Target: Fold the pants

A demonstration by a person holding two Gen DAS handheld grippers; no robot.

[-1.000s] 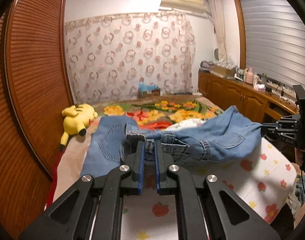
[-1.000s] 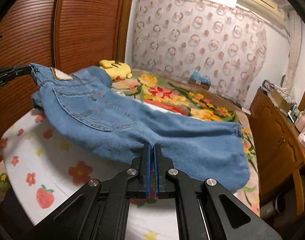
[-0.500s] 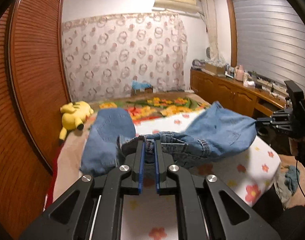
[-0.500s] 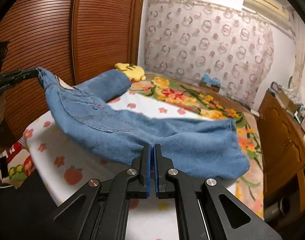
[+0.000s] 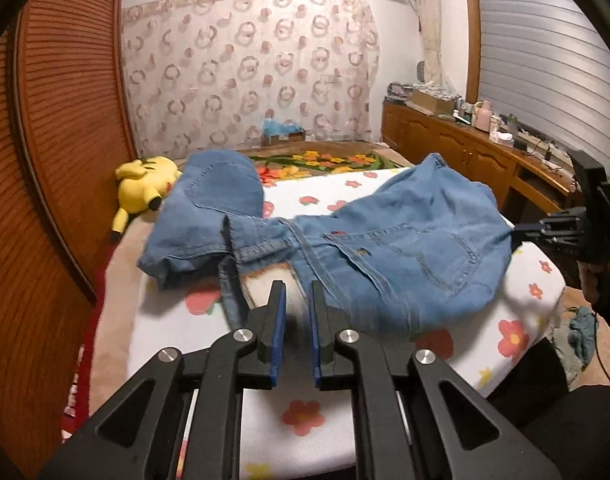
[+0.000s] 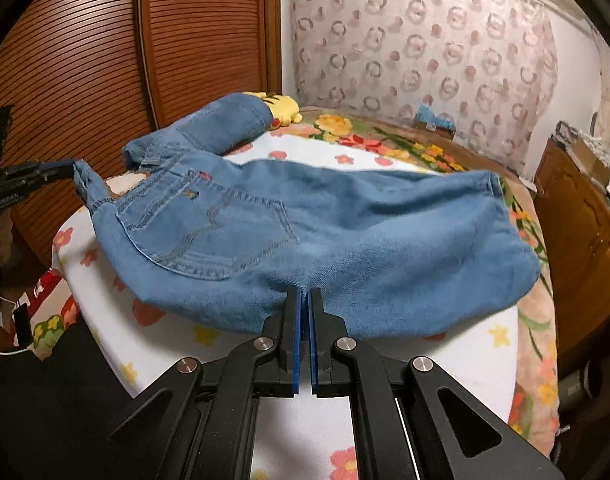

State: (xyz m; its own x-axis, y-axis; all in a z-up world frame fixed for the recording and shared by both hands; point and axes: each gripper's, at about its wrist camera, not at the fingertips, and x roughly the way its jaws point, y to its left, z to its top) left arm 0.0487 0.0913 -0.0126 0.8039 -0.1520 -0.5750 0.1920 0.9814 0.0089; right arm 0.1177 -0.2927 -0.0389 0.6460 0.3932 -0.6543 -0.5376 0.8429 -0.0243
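Blue denim pants point(image 5: 405, 248) lie spread across the white flowered bed sheet point(image 5: 305, 420), back pocket up, one leg bent toward the far left. My left gripper point(image 5: 296, 300) is open, its jaws a little apart just short of the waistband, with nothing between them. In the right wrist view my right gripper point(image 6: 304, 296) is shut on the near edge of the pants point(image 6: 305, 232). The left gripper point(image 6: 71, 168) shows at the far left there, touching the waistband corner. The right gripper point(image 5: 521, 230) shows at the right in the left wrist view.
A yellow plush toy point(image 5: 143, 184) lies on the bed by the wooden slatted wardrobe point(image 5: 45, 160). A wooden cabinet point(image 5: 465, 152) with clutter runs along the right wall. A flowered blanket point(image 5: 317, 160) covers the far bed. A curtain point(image 5: 245, 68) hangs behind.
My left gripper has opened and let go of the waistband. The pants have dropped from the air onto the sheet. My right gripper stays shut on them.
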